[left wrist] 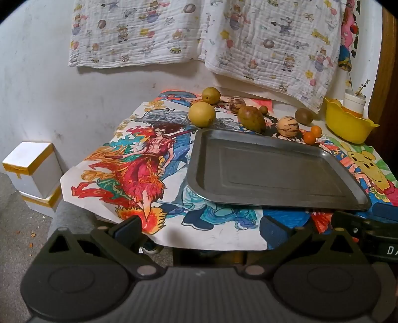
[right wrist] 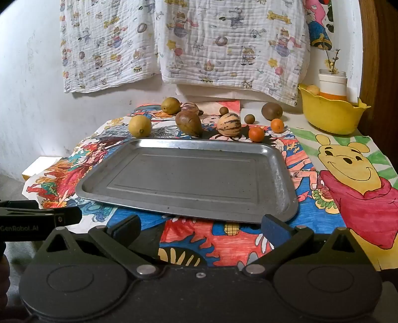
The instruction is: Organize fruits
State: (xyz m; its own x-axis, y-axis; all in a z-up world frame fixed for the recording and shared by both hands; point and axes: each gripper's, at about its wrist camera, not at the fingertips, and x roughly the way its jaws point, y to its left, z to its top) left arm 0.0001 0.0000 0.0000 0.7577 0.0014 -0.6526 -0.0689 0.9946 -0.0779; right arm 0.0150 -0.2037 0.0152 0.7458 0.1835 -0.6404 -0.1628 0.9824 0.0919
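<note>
1. The tray [right wrist: 189, 179] straight ahead of the tongs is plain dull grey metal.
2. Beyond it lie two yellow fruits [right wrist: 139, 126], a brown pear-shaped fruit [right wrist: 188, 123], a cream fruit with dark stripes [right wrist: 228, 124] and two small orange fruits [right wrist: 256, 134].
3. The bowl [right wrist: 330, 116] far right is bright yellow.
4. The table cover [right wrist: 353, 179] shows coloured cartoon drawings, with a yellow bear in red.
5. The hanging cloth [right wrist: 223, 44] is white with small cartoon prints.

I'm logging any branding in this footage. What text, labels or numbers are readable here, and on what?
"GenRobot.AI": on the left tongs, seen in the right wrist view; the first letter is cut by the frame edge.
"DA": on the right tongs, seen in the left wrist view; the rest is cut off.
Yellow characters on the drawing at the table's far left: too distorted to read.
Banner print on the hanging cloth: too small to read.
</note>
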